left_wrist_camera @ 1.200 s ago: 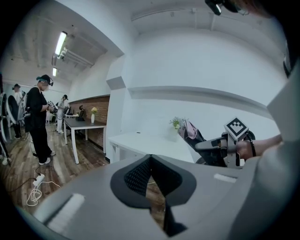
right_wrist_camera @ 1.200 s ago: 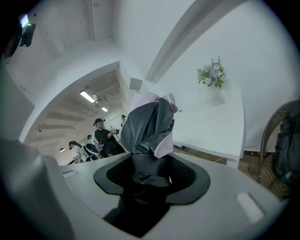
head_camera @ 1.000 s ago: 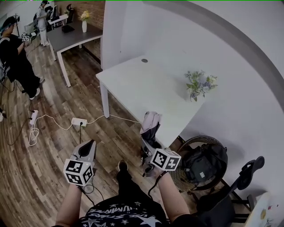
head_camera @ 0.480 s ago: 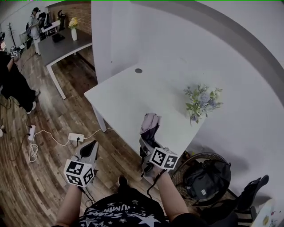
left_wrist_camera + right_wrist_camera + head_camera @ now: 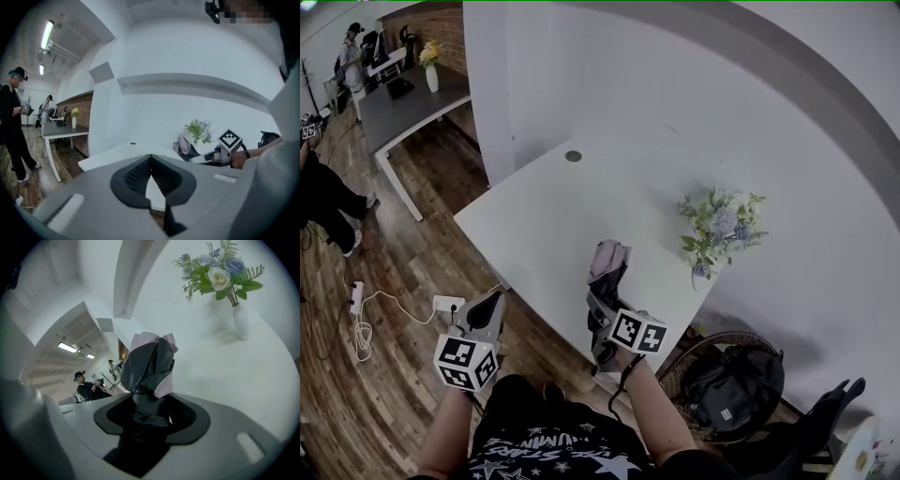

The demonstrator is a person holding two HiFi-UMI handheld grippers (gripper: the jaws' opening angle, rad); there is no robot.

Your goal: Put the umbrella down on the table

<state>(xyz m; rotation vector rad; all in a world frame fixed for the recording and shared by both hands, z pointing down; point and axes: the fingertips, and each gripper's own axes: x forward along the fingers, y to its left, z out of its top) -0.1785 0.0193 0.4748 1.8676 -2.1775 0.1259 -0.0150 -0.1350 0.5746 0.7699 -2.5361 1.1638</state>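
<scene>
A folded umbrella [image 5: 607, 265], dark grey with a pale pink cover, stands upright in my right gripper [image 5: 598, 307], which is shut on its lower end. It hangs over the near edge of the white table [image 5: 534, 234]. In the right gripper view the umbrella [image 5: 150, 363] rises from between the jaws of the right gripper [image 5: 151, 405], with the table top [image 5: 243, 376] behind it. My left gripper [image 5: 491, 302] is shut and holds nothing, off the table's near-left edge over the floor. The left gripper view shows its tips [image 5: 150, 158] touching and the umbrella [image 5: 183, 144] at the right.
A white vase of flowers [image 5: 717, 225] stands at the table's right side. A round cable hole [image 5: 573, 156] marks the far edge. A wicker basket with a black bag [image 5: 727, 375] sits right of me. A power strip [image 5: 445, 303] lies on the wood floor. A person [image 5: 319, 187] stands far left.
Both grippers have come closer to the white table. The umbrella, earlier short of the table's edge, now hangs over it. Neither gripper's jaws have changed.
</scene>
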